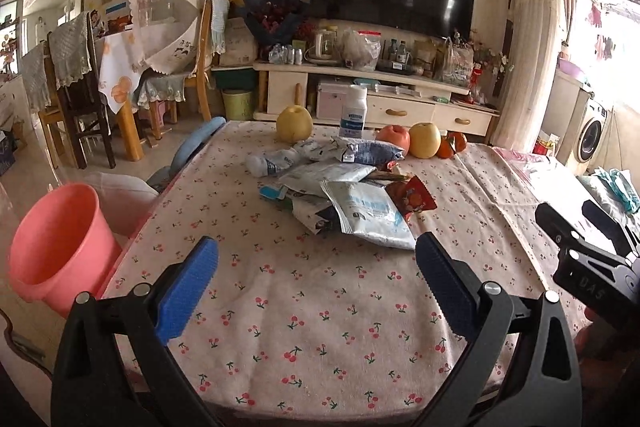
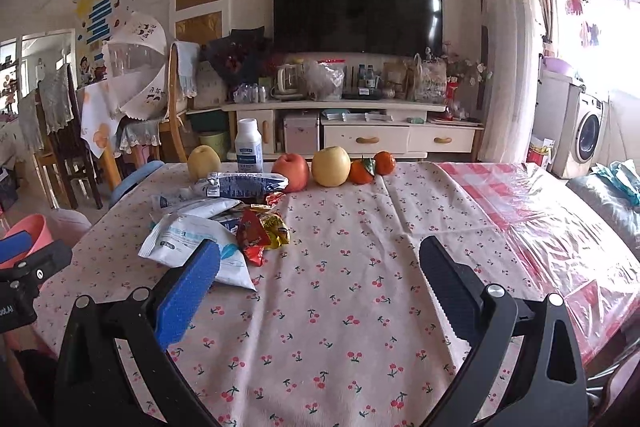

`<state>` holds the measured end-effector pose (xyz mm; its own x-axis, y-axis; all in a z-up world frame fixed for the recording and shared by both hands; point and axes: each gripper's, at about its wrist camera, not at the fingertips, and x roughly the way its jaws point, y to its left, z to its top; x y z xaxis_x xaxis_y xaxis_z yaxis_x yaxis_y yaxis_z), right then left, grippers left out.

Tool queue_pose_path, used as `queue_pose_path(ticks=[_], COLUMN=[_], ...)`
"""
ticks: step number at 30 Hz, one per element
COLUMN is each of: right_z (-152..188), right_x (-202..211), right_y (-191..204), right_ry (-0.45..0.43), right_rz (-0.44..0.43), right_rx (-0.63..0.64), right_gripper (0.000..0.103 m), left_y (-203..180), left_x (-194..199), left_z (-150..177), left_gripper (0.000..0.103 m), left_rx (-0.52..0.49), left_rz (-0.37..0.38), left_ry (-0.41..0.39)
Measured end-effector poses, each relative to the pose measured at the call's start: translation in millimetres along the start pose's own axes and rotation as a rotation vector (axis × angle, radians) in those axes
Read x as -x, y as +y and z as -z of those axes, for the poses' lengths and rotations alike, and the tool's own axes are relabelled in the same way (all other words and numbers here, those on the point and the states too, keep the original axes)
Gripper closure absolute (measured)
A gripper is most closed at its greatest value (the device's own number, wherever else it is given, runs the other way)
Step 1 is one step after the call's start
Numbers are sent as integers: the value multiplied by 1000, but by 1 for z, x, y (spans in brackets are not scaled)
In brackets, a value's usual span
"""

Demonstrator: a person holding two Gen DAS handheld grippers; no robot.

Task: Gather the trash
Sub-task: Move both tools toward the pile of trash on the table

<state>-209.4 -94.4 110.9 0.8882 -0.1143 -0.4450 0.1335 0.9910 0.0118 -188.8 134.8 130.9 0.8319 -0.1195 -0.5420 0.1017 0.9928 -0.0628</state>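
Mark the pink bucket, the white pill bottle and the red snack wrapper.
pink bucket point(image 1: 60, 247), left wrist view, on its outer wall.
white pill bottle point(image 2: 249, 146), right wrist view, on its label.
red snack wrapper point(image 2: 251, 235), right wrist view, on its crumpled middle.

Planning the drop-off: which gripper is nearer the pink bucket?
Left. The left gripper hovers over the table's near edge, beside the pink bucket off the table's left; the right gripper sits farther right.
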Motion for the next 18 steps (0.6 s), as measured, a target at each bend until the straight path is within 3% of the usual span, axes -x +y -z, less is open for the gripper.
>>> queue_pose_path(ticks=[18], right_z=[2], right_x=[6], right_y=[-8], right_ry=[-17], right_rz=[14], right_rx=[-1], right_gripper=[5], left_y=[-15], left_x=[6], left_z=[-3], left_gripper=[4], left_rx=[-40], left_rz=[-16], left_ry=[-37])
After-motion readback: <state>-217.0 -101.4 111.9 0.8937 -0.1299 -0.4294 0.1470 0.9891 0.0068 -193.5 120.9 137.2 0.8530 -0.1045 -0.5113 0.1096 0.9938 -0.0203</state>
